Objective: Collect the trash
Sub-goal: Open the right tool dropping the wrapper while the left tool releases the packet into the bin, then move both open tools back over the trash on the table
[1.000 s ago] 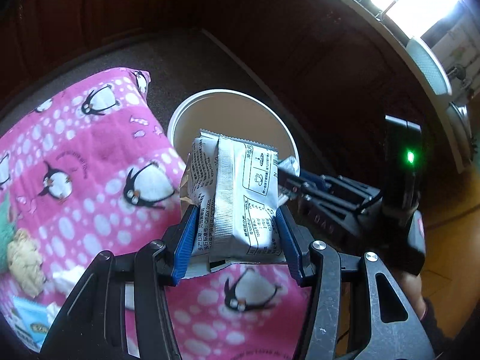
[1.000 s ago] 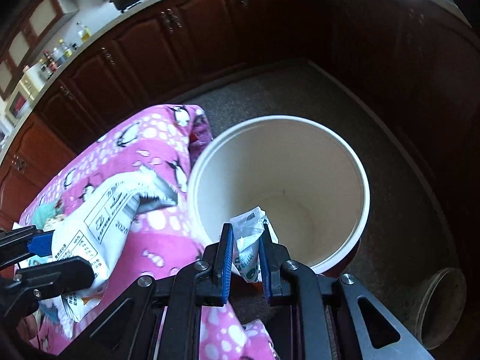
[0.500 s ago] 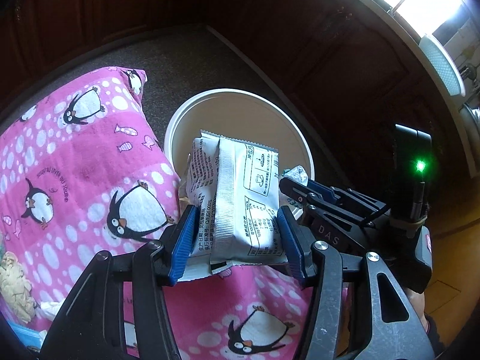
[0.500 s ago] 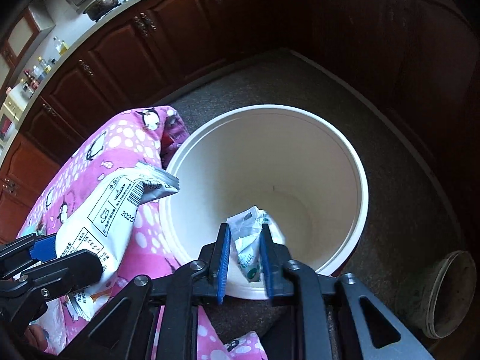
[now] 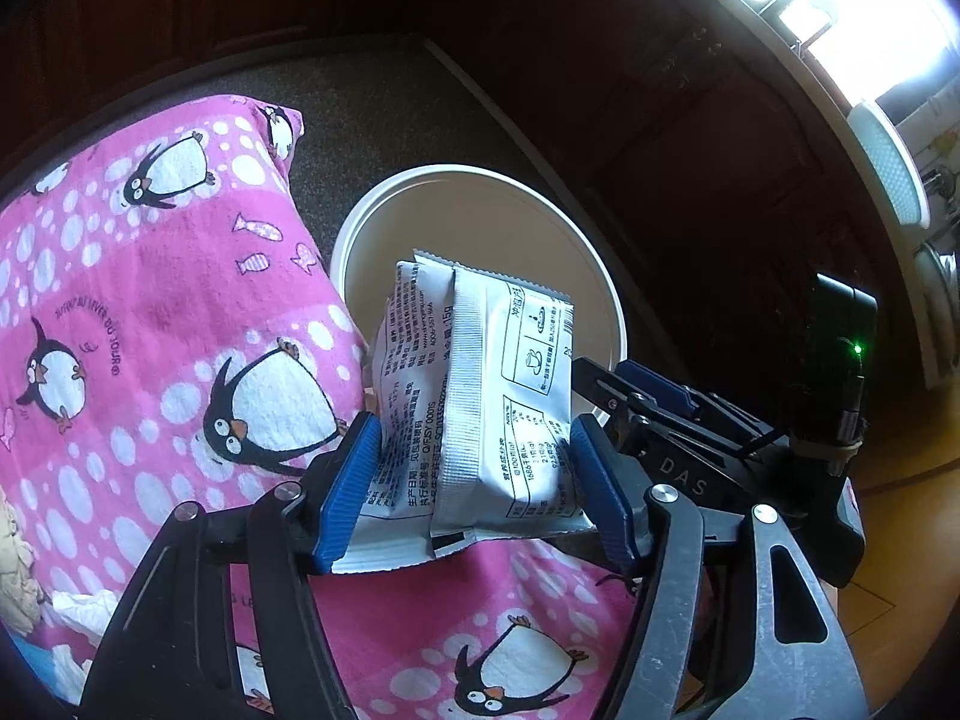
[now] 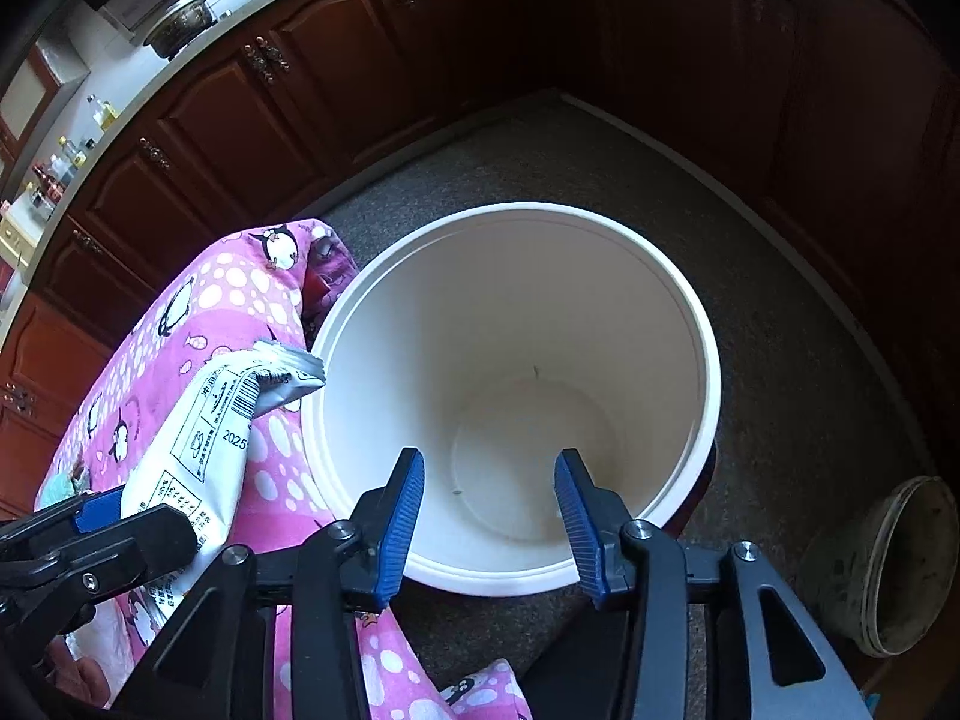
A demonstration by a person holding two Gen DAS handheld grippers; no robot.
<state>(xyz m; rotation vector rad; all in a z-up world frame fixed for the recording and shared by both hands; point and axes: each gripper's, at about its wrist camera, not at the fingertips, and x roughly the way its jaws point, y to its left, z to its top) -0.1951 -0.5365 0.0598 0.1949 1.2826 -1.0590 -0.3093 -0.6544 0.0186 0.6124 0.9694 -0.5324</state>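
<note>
left gripper (image 5: 474, 480): jaws opening, white snack packet (image 5: 480, 396) between its blue pads, at the near-left rim of the white bucket (image 6: 708, 360) | right gripper (image 6: 489, 510): jaws opening, nothing between them, over the bucket's mouth | pink penguin cloth (image 5: 150, 324) left of bucket

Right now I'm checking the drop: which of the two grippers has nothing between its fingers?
The right gripper: its opening fingers frame only the white bucket below. The left gripper, also opening, has the white printed packet between its fingers.
</note>
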